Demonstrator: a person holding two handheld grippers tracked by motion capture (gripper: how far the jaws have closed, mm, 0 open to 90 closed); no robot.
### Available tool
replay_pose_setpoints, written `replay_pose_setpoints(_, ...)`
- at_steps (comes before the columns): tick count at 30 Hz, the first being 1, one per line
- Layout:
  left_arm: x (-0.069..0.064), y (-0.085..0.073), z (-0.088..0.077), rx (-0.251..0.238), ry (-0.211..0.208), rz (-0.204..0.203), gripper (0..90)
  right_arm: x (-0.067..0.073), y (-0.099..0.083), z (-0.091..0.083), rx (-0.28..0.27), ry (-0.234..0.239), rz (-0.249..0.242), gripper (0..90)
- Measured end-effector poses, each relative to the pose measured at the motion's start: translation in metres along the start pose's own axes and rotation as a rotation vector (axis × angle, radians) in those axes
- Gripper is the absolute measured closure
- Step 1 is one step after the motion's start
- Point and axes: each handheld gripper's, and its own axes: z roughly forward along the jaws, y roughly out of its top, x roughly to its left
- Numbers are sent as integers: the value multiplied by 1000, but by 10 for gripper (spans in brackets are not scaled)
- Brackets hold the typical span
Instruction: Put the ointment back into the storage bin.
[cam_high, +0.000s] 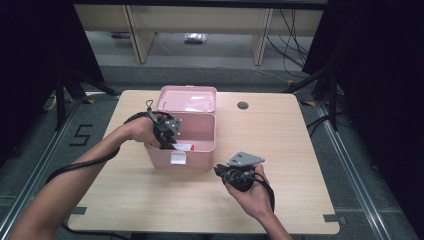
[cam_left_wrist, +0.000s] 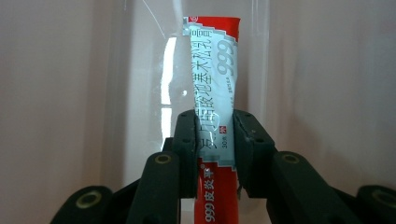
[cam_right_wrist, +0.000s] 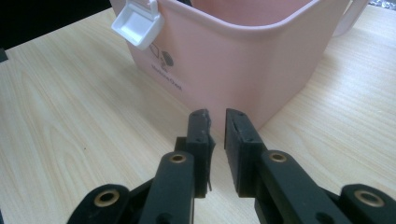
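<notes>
Slippage threatens: left claw (cam_left_wrist: 214, 135) pinches the slick tube (cam_left_wrist: 212, 70) inside the pink box (cam_high: 200, 162); right claw (cam_right_wrist: 215, 128) waits empty, nearly closed.

tube (cam_left_wrist: 212, 93) inside the box (cam_high: 162, 159); right gripper (cam_high: 218, 170) just beside it.

"999" on tube (cam_left_wrist: 212, 93) (perhaps "30")
</notes>
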Motion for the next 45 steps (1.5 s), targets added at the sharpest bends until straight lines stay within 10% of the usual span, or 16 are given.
replay_pose_setpoints(14,5,-1,-10,-37,49,-20,694,-1,1,-1,9,-1,-4,797)
replay_pose_setpoints(29,0,-6,-36,-189,145,-96,665,-4,4,-3,-2,-6,16,776)
replay_pose_setpoints(39,2,-19,-56,-327,222,-220,552,-10,11,-6,-23,-18,1,755)
replay_pose_setpoints(45,7,-26,-61,-421,285,-369,487,-10,14,-6,-32,-13,16,749)
